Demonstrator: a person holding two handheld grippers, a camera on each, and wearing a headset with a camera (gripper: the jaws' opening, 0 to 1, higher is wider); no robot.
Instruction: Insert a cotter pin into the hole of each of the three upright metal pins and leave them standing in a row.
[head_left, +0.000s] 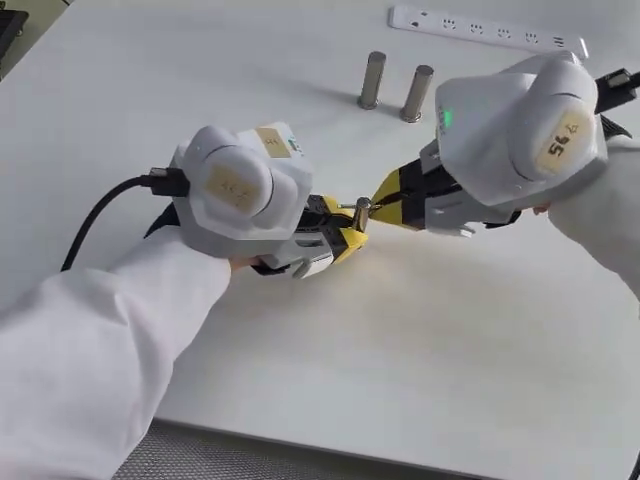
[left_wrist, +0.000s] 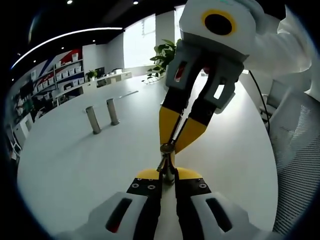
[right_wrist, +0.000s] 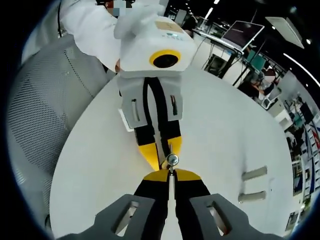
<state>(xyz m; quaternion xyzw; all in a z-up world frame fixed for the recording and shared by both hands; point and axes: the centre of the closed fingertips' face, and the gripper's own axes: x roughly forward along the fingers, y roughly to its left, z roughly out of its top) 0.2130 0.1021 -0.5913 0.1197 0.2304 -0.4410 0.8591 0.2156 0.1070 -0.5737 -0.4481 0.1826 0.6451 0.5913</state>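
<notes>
The left tool (head_left: 345, 238) is squeezed tight on one metal pin (head_left: 361, 211), held just above the white bench (head_left: 420, 340). The right tool (head_left: 384, 196) meets it nose to nose. It pinches a thin cotter pin (head_left: 373, 204) right at the top of that metal pin. Two other metal pins (head_left: 373, 80) stand side by side farther back, near a power strip (head_left: 487, 30).

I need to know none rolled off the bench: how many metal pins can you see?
3. Two metal pins stand side by side on the table; the third pin is clamped in the left gripper. More may be hidden beneath it.
</notes>
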